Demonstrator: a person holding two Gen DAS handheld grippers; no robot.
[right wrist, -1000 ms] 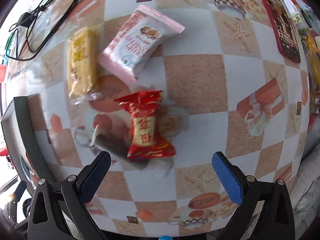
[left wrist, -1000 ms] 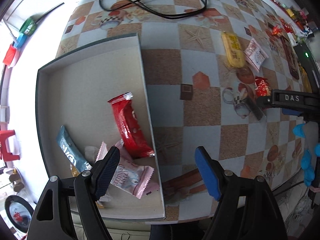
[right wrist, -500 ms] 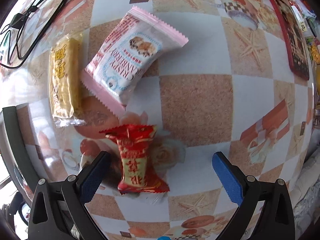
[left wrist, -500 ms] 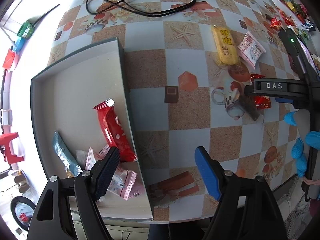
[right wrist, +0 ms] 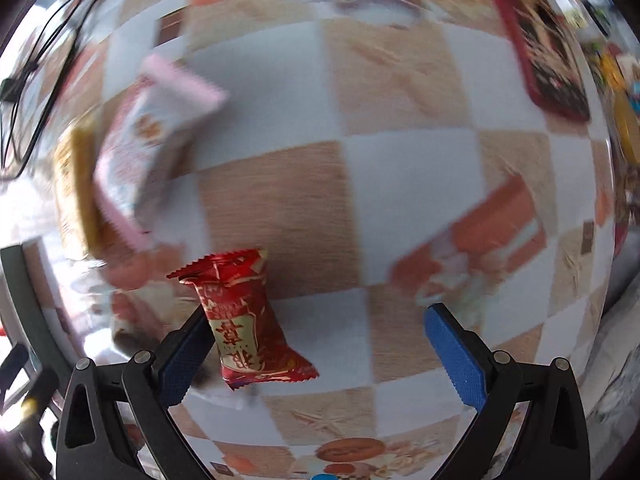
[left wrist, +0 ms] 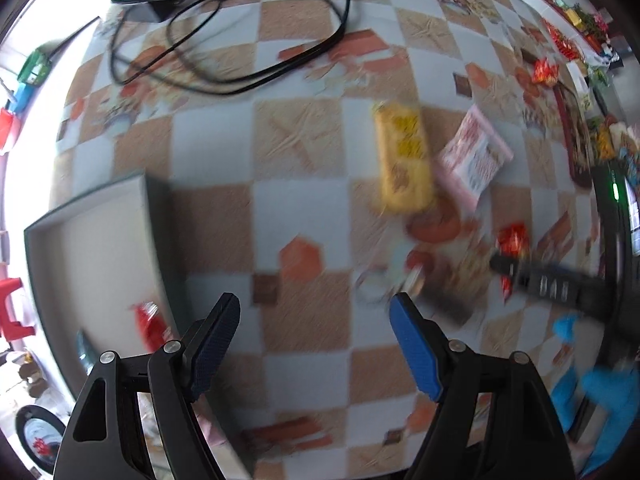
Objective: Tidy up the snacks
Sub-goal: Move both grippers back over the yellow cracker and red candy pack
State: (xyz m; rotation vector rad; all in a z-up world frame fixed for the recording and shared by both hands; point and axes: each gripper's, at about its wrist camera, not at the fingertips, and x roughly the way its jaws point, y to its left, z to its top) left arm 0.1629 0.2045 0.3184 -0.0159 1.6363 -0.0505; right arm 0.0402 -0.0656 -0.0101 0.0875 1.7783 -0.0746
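Right wrist view showed the right gripper (right wrist: 316, 332) with jaws apart, nothing clamped, poised over a red sachet (right wrist: 244, 320) lying on the table (right wrist: 400, 184) just beside the left pad. Judged step: approach for pickup. Next move calls for centring the jaws on the sachet, lowering, then closing. Pink packet (right wrist: 152, 152) and yellow bar (right wrist: 74, 196) lay near, beyond it; open table lay to the right. Left wrist view showed the left gripper (left wrist: 314, 340) with jaws apart and empty above bare table, the tray (left wrist: 148, 216) wall just left of it. Tray already held snacks; its wall must be cleared on transfer.
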